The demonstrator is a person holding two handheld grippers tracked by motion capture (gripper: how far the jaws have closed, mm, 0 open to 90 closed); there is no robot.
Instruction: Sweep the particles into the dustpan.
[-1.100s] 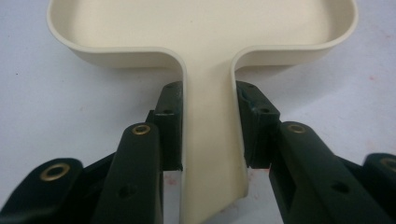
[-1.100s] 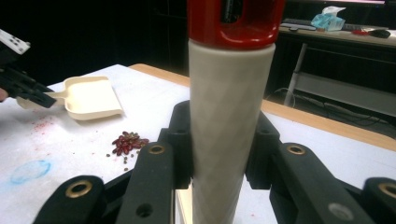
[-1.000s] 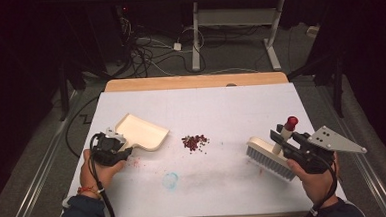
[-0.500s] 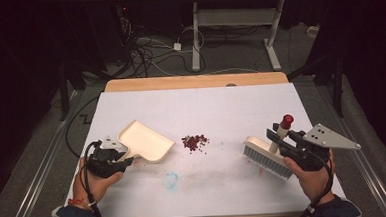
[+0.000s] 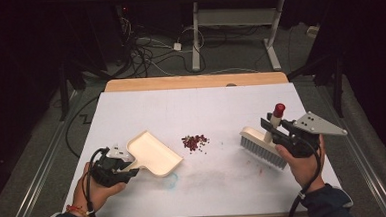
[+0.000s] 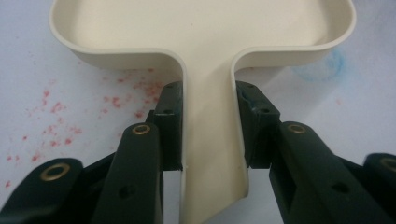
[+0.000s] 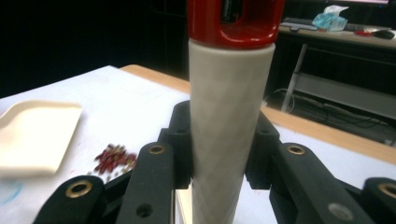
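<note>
A cream dustpan (image 5: 152, 153) (image 6: 205, 42) lies on the white table (image 5: 196, 108), left of centre, its handle clamped in my left gripper (image 5: 126, 167) (image 6: 210, 126), which is shut on it. A small heap of red bits (image 5: 194, 141) (image 7: 113, 160) sits mid-table, apart from the pan's open edge. On the right, my right gripper (image 5: 277, 129) (image 7: 219, 144) is shut on the cream handle of a brush (image 5: 260, 147) (image 7: 231, 107) with a red end cap; its grey bristles point down at the table, right of the heap.
Red smears (image 6: 51, 109) mark the table by the dustpan, and a faint blue ring (image 5: 170, 180) lies near the front. A wooden strip (image 5: 194, 82) runs along the far edge. Cables and desk legs stand on the dark floor beyond.
The dustpan has slid right and toward the red heap with my left gripper. The brush has shifted slightly left toward the heap with my right gripper.
</note>
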